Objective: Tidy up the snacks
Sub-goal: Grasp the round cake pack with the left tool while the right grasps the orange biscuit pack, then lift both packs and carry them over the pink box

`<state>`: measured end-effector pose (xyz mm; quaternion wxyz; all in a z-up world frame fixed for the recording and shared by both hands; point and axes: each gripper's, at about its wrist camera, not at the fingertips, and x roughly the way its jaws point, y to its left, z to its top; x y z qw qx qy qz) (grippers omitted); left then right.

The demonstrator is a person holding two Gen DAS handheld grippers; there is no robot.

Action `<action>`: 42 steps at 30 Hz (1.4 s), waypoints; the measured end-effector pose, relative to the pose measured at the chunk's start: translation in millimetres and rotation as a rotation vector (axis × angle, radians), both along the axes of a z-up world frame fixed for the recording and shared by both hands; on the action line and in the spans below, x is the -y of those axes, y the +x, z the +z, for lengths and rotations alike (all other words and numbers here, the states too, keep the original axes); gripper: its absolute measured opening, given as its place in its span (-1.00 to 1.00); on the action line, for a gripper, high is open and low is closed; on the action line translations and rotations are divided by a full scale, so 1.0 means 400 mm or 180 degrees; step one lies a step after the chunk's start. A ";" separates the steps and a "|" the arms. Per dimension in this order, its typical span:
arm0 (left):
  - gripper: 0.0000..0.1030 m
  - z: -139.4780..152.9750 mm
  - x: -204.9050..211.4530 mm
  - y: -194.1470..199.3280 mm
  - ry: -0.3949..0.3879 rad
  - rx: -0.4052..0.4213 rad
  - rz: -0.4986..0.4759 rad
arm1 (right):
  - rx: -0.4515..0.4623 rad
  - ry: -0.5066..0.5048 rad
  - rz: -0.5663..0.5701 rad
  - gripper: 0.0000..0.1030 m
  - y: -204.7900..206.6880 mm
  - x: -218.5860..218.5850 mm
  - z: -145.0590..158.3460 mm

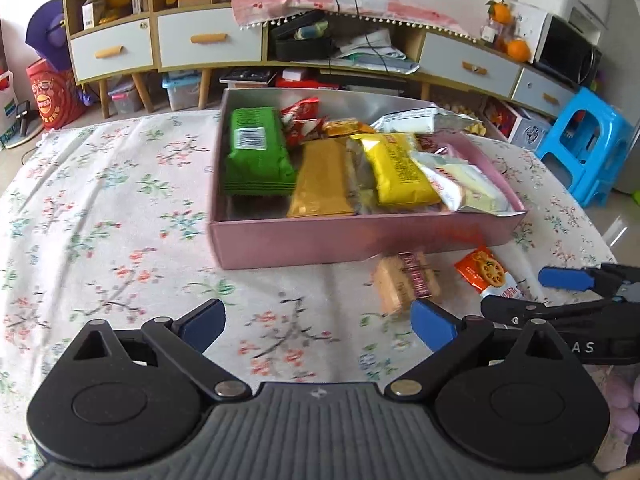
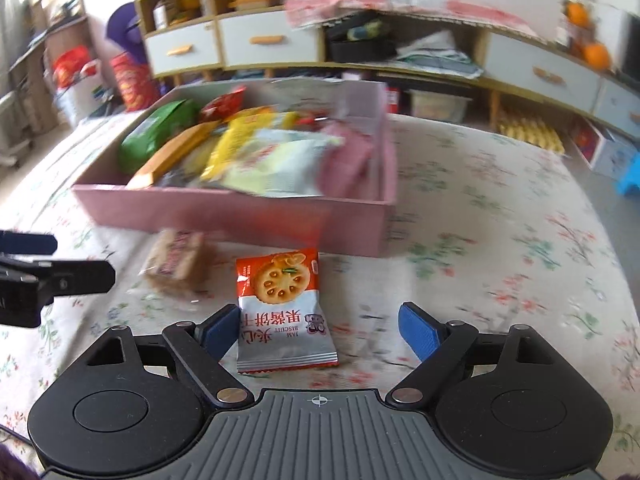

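Observation:
A pink box [image 1: 320, 240] on the floral tablecloth holds several snack packs: a green one [image 1: 256, 152], an orange one [image 1: 320, 180], a yellow one [image 1: 396, 168]. In front of it lie a clear-wrapped beige cracker pack [image 1: 406, 280] and an orange-and-silver jam biscuit pack [image 1: 490, 274]. My left gripper [image 1: 316, 320] is open and empty, with its right finger close to the cracker pack. My right gripper [image 2: 320, 330] is open around the jam biscuit pack [image 2: 282, 312], its left finger touching the pack's edge. The cracker pack [image 2: 176, 260] and the box [image 2: 240, 216] show there too.
The floral tablecloth [image 1: 100, 220] covers the whole table. Behind it stand a low cabinet with drawers [image 1: 208, 36], storage bins on the floor and a blue plastic stool [image 1: 588, 140] at the right. The left gripper's fingers [image 2: 52, 276] reach in at the right wrist view's left edge.

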<state>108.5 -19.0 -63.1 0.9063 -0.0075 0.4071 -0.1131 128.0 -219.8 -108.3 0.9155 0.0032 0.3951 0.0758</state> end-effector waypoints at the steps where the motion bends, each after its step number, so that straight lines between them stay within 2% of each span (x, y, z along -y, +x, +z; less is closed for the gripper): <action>1: 0.88 -0.001 0.008 0.001 -0.0045 -0.0012 0.0005 | -0.0003 0.0025 -0.0014 0.70 -0.003 0.011 0.001; 6: 0.66 -0.011 0.049 0.012 -0.0223 -0.0030 0.0044 | 0.0042 0.0119 0.0026 0.70 -0.014 0.036 0.009; 8: 0.54 -0.019 0.063 0.019 -0.0239 -0.0051 0.0056 | 0.0060 0.0144 0.0062 0.70 -0.014 0.040 0.013; 14: 0.40 -0.028 0.080 0.028 -0.0251 -0.0023 0.0126 | 0.0050 0.0074 0.0201 0.70 -0.013 0.019 0.013; 17: 0.23 -0.029 0.088 0.027 -0.0259 -0.0021 0.0133 | 0.0046 0.0009 0.0251 0.70 -0.015 0.006 0.008; 22: -0.24 -0.028 0.103 0.023 -0.0221 -0.0012 0.0028 | 0.0052 -0.0043 0.0246 0.70 -0.014 -0.006 0.003; 32: -0.34 -0.022 0.086 0.010 -0.0164 -0.0070 -0.0120 | 0.0096 -0.0233 0.0284 0.64 -0.013 -0.030 -0.005; 34: -0.34 -0.019 0.077 0.005 -0.0152 -0.0092 -0.0146 | 0.0101 -0.0229 0.0299 0.59 -0.012 -0.033 -0.006; 37: -0.34 -0.016 0.062 0.002 -0.0136 -0.0124 -0.0147 | 0.0083 -0.0171 0.0288 0.38 -0.008 -0.034 -0.003; 40: -0.34 -0.014 0.048 -0.003 -0.0106 -0.0137 -0.0169 | 0.0076 -0.0157 0.0306 0.10 -0.006 -0.042 0.003; 41: -0.34 -0.013 0.045 -0.005 -0.0088 -0.0134 -0.0183 | 0.0073 -0.0152 0.0310 -0.07 -0.006 -0.045 0.005; 42: -0.34 -0.012 0.041 -0.007 -0.0063 -0.0128 -0.0200 | 0.0067 -0.0141 0.0321 -0.15 -0.006 -0.047 0.007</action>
